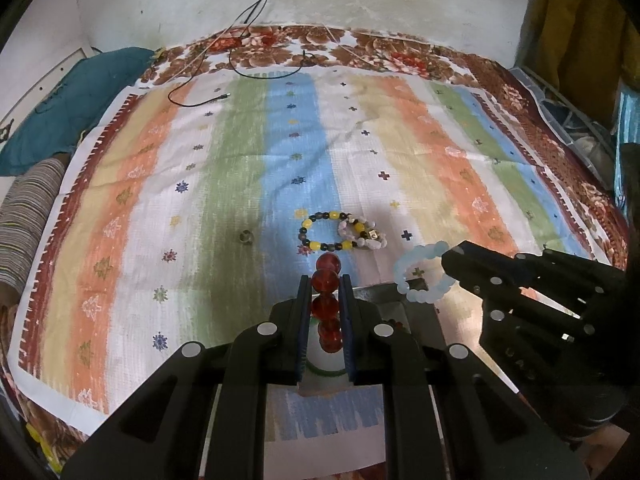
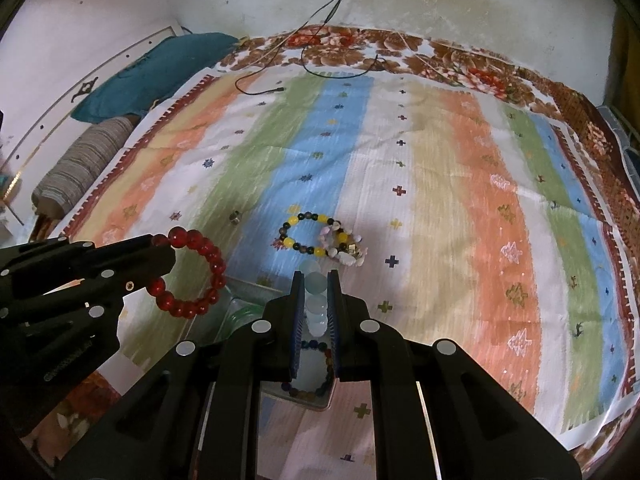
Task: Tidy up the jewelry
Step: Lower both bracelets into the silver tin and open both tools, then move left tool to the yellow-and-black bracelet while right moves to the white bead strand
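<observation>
Striped cloth (image 1: 240,152): spread flat over the bed, serving as the work surface; floral blanket (image 1: 360,46) showing past its far edge.
Pillows: teal pillow (image 1: 60,108) and striped bolster (image 1: 28,216) lying off the cloth's left side.
Metal box (image 2: 248,300): set on the near part of the cloth, below and between both tools; glimpsed only in part, with a dark beaded bracelet (image 2: 316,372) already inside, seen through the right jaws.
Left gripper (image 1: 325,320): clenched on the red bead bracelet (image 1: 326,292), held off the cloth just above the box's left side; the loop hanging free beyond the tool in the right wrist view (image 2: 192,276).
Right gripper (image 2: 314,316): clenched on the pale blue bracelet (image 2: 316,300), likewise lifted over the box; loop seen whole from the left wrist view (image 1: 422,276).
Yellow-and-dark bracelet (image 1: 328,232): left on the blue stripe, touching and partly overlapping the pink-white bracelet (image 1: 366,236).
Small ring (image 1: 245,236): alone on the cloth, well apart to the left.
Step in hand, judged: dropping both held bracelets into the box.
Advice for doing it well: lowered until the hanging loop sat inside the walls, opened one tool at a time, kept clear of the other tool to avoid tangling; compartments, if any, could not be told.
</observation>
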Motion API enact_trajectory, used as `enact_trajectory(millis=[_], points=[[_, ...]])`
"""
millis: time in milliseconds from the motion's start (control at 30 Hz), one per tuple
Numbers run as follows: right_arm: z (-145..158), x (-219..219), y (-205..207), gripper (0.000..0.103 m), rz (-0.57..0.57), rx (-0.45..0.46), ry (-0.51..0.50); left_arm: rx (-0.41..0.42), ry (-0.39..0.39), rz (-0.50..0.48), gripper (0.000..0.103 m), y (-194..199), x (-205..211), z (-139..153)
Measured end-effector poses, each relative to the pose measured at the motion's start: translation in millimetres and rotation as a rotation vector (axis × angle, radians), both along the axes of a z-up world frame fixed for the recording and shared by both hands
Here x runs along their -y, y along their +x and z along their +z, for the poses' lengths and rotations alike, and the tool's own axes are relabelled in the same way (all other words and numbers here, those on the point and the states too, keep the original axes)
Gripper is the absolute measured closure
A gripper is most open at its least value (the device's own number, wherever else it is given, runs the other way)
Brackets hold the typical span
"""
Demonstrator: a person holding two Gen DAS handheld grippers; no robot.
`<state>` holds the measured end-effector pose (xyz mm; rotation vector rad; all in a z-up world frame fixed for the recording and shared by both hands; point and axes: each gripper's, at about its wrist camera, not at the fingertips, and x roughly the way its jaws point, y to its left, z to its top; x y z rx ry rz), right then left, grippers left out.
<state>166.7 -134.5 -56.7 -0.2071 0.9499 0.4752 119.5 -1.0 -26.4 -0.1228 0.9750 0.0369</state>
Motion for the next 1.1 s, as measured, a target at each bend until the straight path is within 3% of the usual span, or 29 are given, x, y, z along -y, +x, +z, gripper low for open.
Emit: enact_trajectory(millis=[200,233,267,300,400,533,700,833,1100], points=[[-3,1,2,0.090,0.003,-0.033,0.016,-0.010,0.003,-0.006,0.089,-1,4,-3],[-2,2,3,0.090,0.001,-0.039,0.026,-0.002,0.011,0.004,0.087,-1,3,-2],[-2,3,3,0.090,-0.004,-0.038,0.030,0.005,0.017,0.023,0.076,-1,1,-2],[-1,4,4,0.088,-0.009,-0.036,0.032,0.009,0.013,0.031,0.069,-1,-1,-2],[-1,9,9,0.072,-0.036,-0.029,0.023,0.011,-0.010,0.074,0.064,0,-12,-2],[-2,14,15,0.062,-0.057,-0.023,0.009,0.001,-0.057,0.113,0.056,4,-25,-3],[-8,15,26,0.052,-0.068,-0.037,-0.013,-0.020,-0.044,0.120,0.046,15,-29,-8],[-13,13,35,0.045,-0.078,-0.042,-0.048,-0.042,-0.040,0.111,0.045,26,-29,-13],[-23,8,54,0.035,-0.078,-0.065,-0.065,-0.057,0.001,0.107,0.027,53,-34,-24]])
